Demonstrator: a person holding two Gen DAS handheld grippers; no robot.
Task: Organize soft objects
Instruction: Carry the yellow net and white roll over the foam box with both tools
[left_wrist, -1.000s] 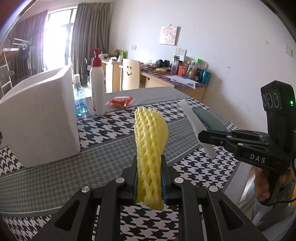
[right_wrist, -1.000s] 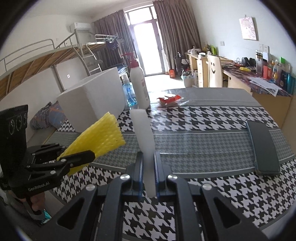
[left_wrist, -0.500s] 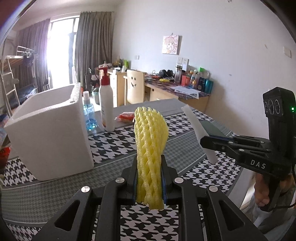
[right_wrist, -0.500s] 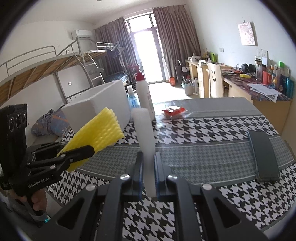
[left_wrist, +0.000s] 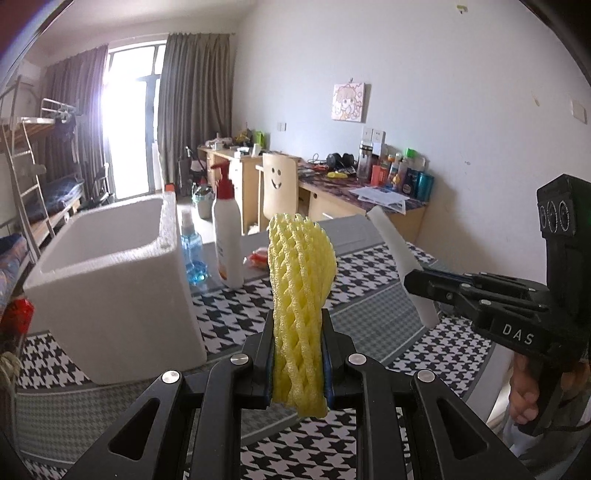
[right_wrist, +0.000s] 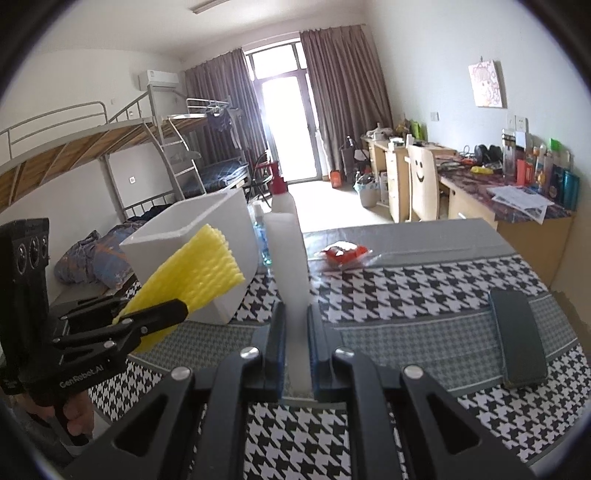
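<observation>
- The left tongs (left_wrist: 298, 354) are clenched on a yellow foam net sleeve (left_wrist: 300, 295), which stands upright between the pads above the houndstooth-clothed counter (left_wrist: 376, 314); seen from the right wrist, the sleeve (right_wrist: 188, 273) slants up and to the right out of the left tongs (right_wrist: 162, 314), in front of the box.
- The right tongs (right_wrist: 295, 354) are clenched on a white foam strip (right_wrist: 290, 266), also upright and clear of the counter (right_wrist: 424, 280); from the left wrist the strip (left_wrist: 400, 266) leans up and to the left out of the right tongs (left_wrist: 417, 286), beside the sleeve but apart from it.
- An open white foam box (left_wrist: 110, 288) sits on the counter to the left; just beside it stand a small blue spray bottle (left_wrist: 192, 254) and a white pump bottle (left_wrist: 227, 236).
- A red packet (right_wrist: 345, 254) lies farther back; a dark phone (right_wrist: 517, 336) lies flat near the right edge.
- A hand (left_wrist: 524, 398) grips the handle of the right tongs.
</observation>
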